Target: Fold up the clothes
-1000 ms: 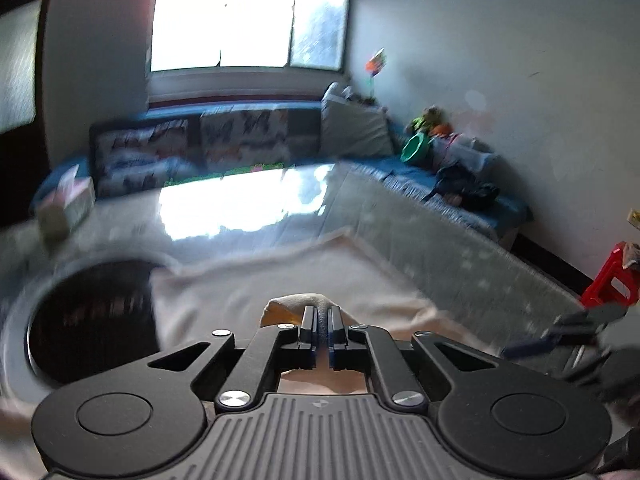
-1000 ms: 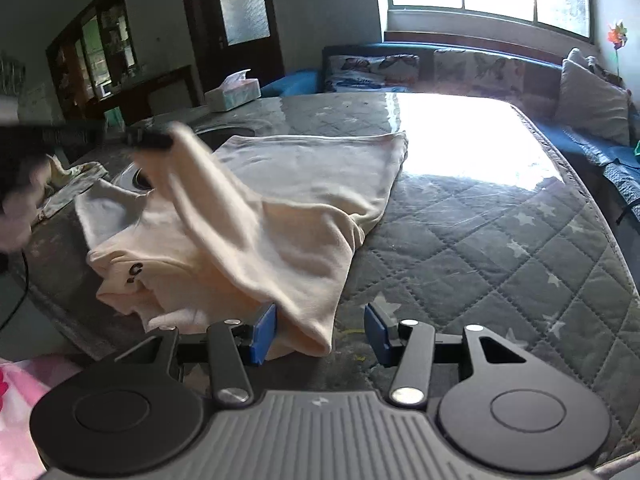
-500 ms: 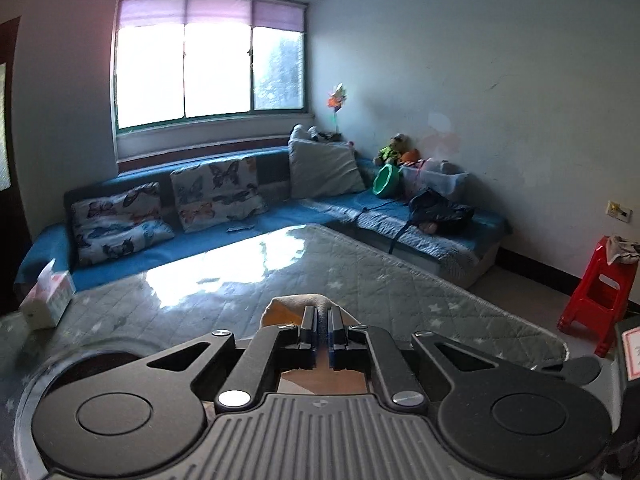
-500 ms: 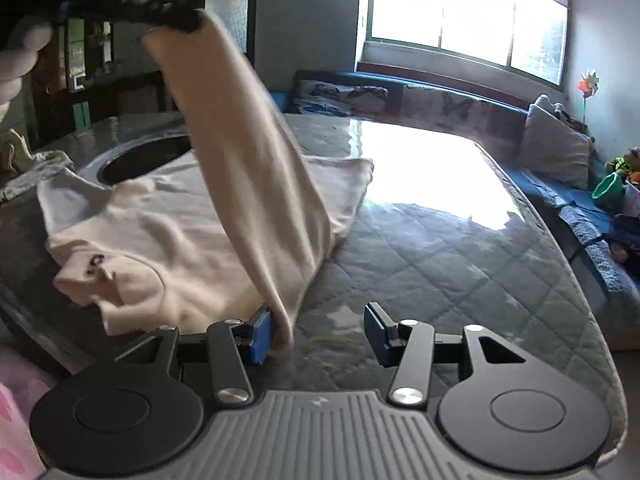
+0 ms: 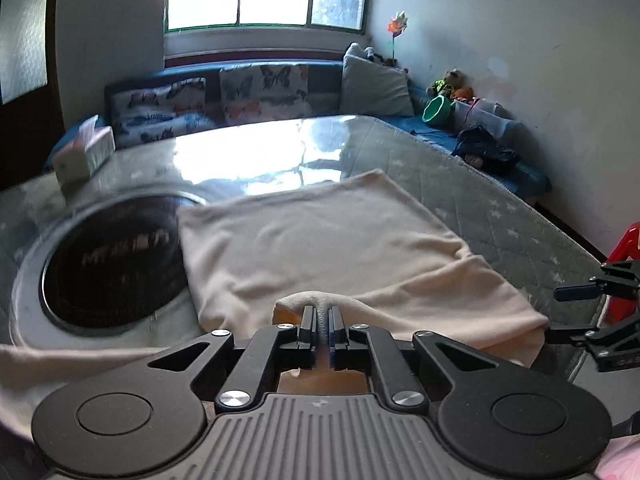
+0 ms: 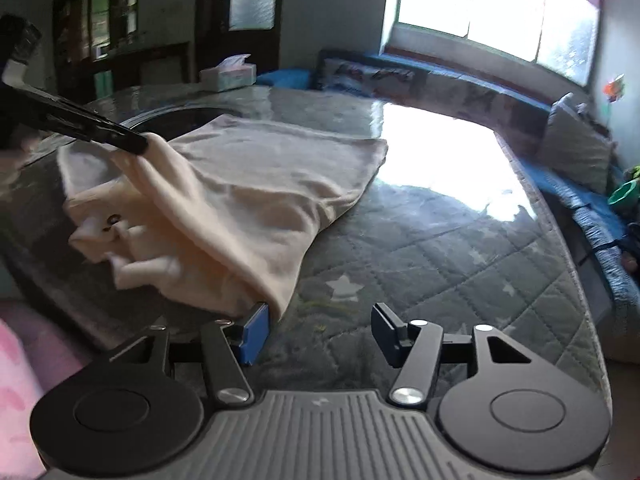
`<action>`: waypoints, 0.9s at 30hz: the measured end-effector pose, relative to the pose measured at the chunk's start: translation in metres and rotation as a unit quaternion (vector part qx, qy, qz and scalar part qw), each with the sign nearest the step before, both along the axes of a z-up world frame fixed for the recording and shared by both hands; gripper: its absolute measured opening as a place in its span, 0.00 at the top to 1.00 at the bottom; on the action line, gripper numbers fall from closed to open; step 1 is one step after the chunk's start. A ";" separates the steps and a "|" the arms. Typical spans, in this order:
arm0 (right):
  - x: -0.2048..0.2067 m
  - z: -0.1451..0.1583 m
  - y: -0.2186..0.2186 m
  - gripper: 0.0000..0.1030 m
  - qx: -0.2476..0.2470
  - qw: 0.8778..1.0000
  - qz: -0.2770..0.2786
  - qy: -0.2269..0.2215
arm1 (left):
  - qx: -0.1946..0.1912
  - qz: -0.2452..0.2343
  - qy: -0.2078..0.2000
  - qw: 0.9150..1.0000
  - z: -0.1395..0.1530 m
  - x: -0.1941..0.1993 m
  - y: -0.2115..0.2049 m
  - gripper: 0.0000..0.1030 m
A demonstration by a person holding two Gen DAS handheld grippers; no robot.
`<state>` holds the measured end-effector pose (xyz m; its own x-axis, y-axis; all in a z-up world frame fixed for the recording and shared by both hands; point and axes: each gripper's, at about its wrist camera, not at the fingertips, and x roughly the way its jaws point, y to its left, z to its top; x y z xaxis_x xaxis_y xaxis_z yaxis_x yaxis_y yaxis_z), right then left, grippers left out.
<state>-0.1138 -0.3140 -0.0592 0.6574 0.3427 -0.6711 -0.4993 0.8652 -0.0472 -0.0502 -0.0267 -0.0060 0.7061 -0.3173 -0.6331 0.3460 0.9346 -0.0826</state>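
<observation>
A cream sweatshirt [image 5: 328, 240] lies spread on the grey quilted table cover [image 6: 440, 248]. My left gripper [image 5: 319, 322] is shut on a fold of the garment's cloth, held low over the near edge. In the right wrist view the same left gripper [image 6: 138, 143] pinches a sleeve [image 6: 192, 200] that drapes down across the sweatshirt [image 6: 280, 168]. My right gripper [image 6: 318, 330] stands open just past the garment's near right corner, its left pad [image 6: 254, 332] close to the cloth with nothing between the fingers. It also shows at the right edge of the left wrist view as the right gripper [image 5: 592, 312].
A round black inset [image 5: 112, 268] with a metal rim sits in the table left of the garment. A tissue box [image 5: 86, 154] stands at the far left. A blue sofa [image 5: 280, 92] with cushions runs behind, and a red stool [image 5: 628, 244] is at the right.
My left gripper has come down from high above the table, lowering the held sleeve across the sweatshirt. The right gripper stayed open near the garment's corner.
</observation>
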 end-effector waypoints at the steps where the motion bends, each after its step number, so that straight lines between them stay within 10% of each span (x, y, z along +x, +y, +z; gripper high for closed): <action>1: 0.000 0.003 -0.002 0.49 0.005 1.000 0.009 0.008 | -0.003 0.000 0.000 1.000 0.000 -0.002 0.001 0.94; 10: 0.049 0.029 0.011 0.72 0.073 0.996 0.050 0.024 | 0.006 0.012 0.008 1.000 -0.006 -0.015 0.009 0.90; 27: 0.098 0.012 0.048 0.75 0.037 0.997 0.070 0.024 | -0.017 0.003 0.016 1.000 -0.018 -0.015 0.002 0.90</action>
